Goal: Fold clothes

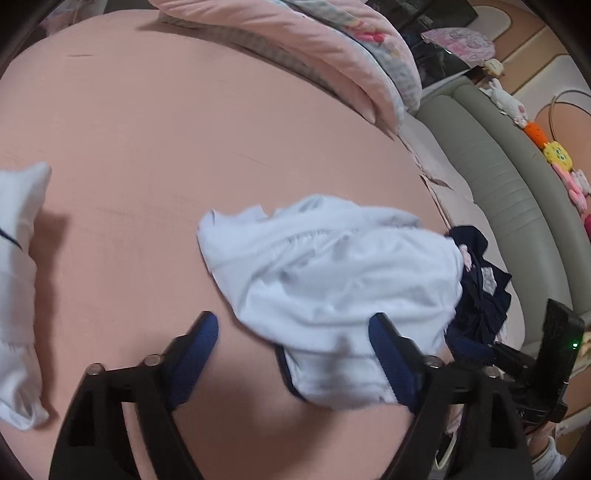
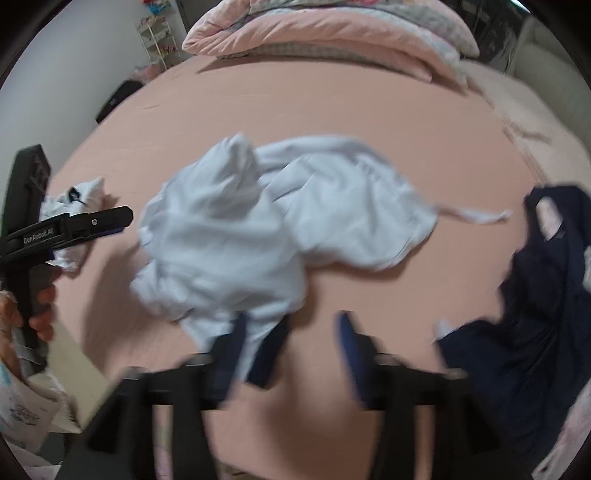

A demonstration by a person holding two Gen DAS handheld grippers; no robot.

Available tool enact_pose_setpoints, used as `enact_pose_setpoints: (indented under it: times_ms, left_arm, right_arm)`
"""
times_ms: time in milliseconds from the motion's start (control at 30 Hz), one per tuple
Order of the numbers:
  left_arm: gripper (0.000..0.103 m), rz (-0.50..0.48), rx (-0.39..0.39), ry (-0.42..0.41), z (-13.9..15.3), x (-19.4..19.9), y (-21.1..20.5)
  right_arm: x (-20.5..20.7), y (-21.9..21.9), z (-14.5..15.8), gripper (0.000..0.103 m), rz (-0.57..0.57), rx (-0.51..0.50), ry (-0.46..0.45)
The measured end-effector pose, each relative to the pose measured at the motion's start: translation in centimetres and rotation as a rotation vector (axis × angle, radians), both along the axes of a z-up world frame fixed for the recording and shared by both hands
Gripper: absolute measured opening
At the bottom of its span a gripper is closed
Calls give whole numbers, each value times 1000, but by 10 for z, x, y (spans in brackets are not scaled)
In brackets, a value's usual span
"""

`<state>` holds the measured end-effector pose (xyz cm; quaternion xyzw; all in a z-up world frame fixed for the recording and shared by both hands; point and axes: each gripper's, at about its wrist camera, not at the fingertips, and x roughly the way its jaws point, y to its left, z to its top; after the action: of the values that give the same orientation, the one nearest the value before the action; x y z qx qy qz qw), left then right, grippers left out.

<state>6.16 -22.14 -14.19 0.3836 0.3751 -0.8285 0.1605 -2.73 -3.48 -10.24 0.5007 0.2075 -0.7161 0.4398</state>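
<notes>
A crumpled white garment (image 1: 332,266) (image 2: 258,221) with navy trim lies on the pink bed sheet (image 1: 147,147) (image 2: 332,103). My left gripper (image 1: 293,319) stands open over its near hem, the right finger (image 1: 388,339) against the cloth, the pads not pressing on it. Seen from the right wrist view, the left gripper (image 2: 123,221) hovers at the garment's left side. My right gripper (image 2: 291,325) is blurred and open, with the navy-edged hem lying loose beside its left finger (image 2: 236,339).
A second white garment (image 1: 18,277) (image 2: 77,199) lies at the left. A navy garment (image 1: 484,295) (image 2: 535,314) is heaped at the right bed edge. A folded pink quilt (image 1: 332,55) (image 2: 332,33) sits at the back. Plush toys (image 1: 557,151) line a grey padded ledge (image 1: 498,166).
</notes>
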Motion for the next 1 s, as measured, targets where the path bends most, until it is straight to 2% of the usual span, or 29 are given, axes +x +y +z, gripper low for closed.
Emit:
enact_pose_setpoints:
  times_ms: [100, 200, 467, 767, 933, 1000]
  left_arm:
    - [84, -39, -17, -18, 1, 3, 10]
    - [84, -61, -16, -38, -2, 4, 16]
    - [84, -68, 52, -56, -12, 12, 21]
    - [84, -81, 164, -20, -28, 14, 23]
    - [84, -85, 138, -33, -27, 10, 29]
    - [84, -92, 149, -29, -25, 9, 33]
  right_arm:
    - [7, 8, -9, 70, -7, -6, -45]
    - [13, 9, -16, 70, -12, 18, -41]
    - [22, 6, -25, 70, -11, 62, -18]
    - [35, -3, -43, 70, 12, 89, -31]
    - [34, -10, -55, 70, 1, 92, -57]
    - [36, -13, -58, 70, 4, 93, -37]
